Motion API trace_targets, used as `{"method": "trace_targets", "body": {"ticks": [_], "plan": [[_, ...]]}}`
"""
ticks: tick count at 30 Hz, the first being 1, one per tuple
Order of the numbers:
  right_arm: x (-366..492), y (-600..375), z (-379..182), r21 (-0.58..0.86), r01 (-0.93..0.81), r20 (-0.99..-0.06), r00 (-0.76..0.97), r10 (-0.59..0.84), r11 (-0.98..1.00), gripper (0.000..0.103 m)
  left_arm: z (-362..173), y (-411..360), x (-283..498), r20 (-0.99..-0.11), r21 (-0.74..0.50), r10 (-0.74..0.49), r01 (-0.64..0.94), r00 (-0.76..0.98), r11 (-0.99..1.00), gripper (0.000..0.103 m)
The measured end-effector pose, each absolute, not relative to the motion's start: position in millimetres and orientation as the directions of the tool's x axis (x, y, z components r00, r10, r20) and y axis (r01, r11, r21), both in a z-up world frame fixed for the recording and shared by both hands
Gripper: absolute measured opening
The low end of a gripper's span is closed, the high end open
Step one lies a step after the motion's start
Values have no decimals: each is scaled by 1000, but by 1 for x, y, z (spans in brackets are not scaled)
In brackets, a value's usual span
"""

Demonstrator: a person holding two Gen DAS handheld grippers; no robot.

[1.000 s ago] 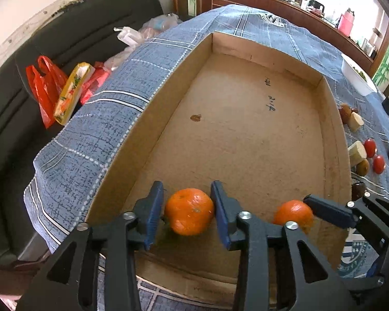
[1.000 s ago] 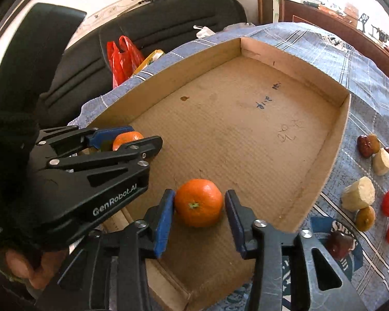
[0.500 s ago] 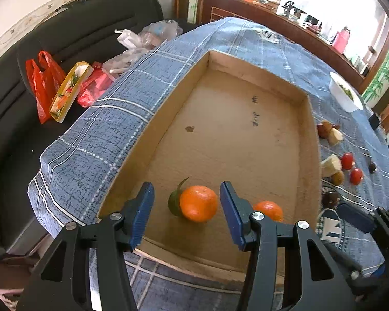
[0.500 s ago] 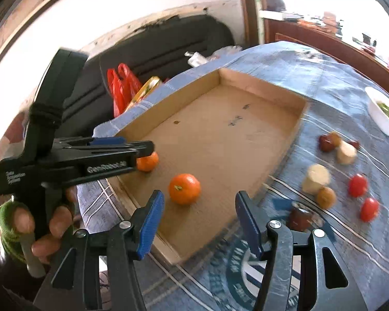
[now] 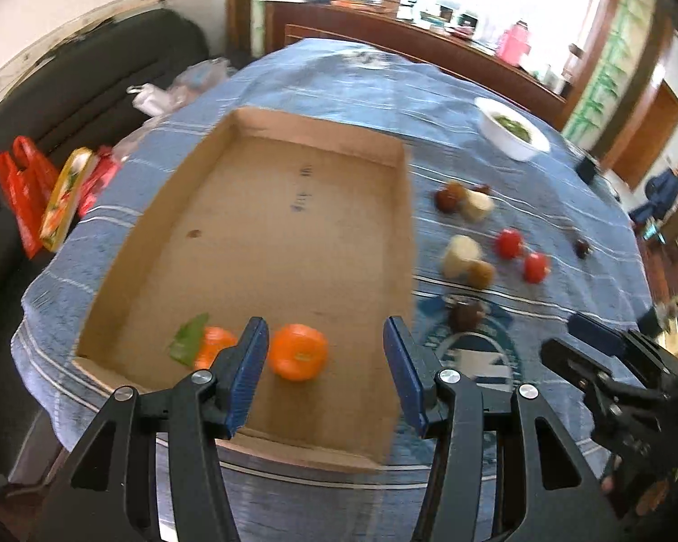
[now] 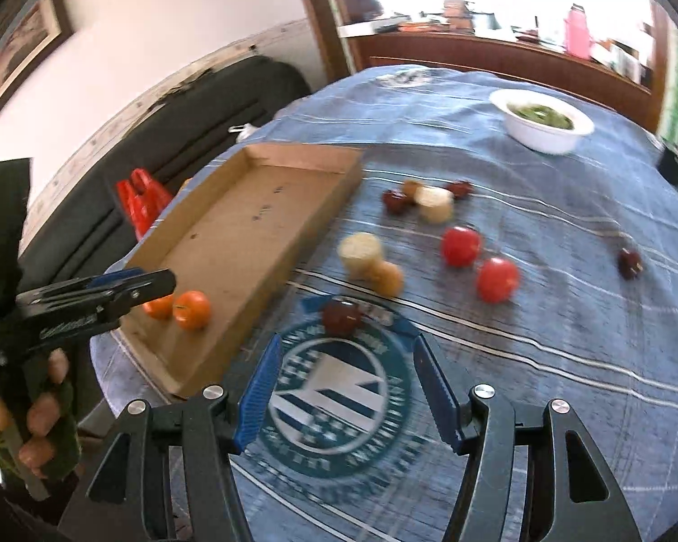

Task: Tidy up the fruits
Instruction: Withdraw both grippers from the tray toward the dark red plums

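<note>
On the tabletop (image 6: 542, 235), draped in blue plaid cloth, a cardboard tray (image 5: 266, 244) holds two oranges (image 5: 297, 351) near its front wall. Beside it lie scattered fruits (image 6: 460, 246) and a white bowl (image 6: 544, 119); a dark sofa (image 6: 194, 104) lines the wall. Both hand-held grippers, left (image 5: 323, 372) and right (image 6: 346, 395), stand spread and empty.

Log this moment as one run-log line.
left gripper: open, empty | right gripper: open, empty | two oranges in cardboard box | dark fruit ahead of right gripper, on tablecloth

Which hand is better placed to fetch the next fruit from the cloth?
Right. Its open tongs point at the dark red fruit lying loose just ahead, while the left tongs hang open over the cardboard box.
</note>
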State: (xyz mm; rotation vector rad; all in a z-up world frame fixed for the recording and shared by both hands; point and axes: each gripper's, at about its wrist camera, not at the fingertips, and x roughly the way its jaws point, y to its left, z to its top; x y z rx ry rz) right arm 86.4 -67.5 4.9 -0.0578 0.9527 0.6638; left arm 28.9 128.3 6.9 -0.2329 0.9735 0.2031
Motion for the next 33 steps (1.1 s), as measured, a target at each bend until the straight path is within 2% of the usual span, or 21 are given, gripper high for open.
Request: {"method": "trace_targets", "body": {"ticks": [10,33], "plan": [[89,-114,0,237,-469,-773,440,458,851,62,5,72,34,-840,-114,-14,-151,543,982,51],[96,-169,-1,258,-372,-768,482,423,892,63,-3,20,46,-862,-73,-27,-71,507,995,51]]}}
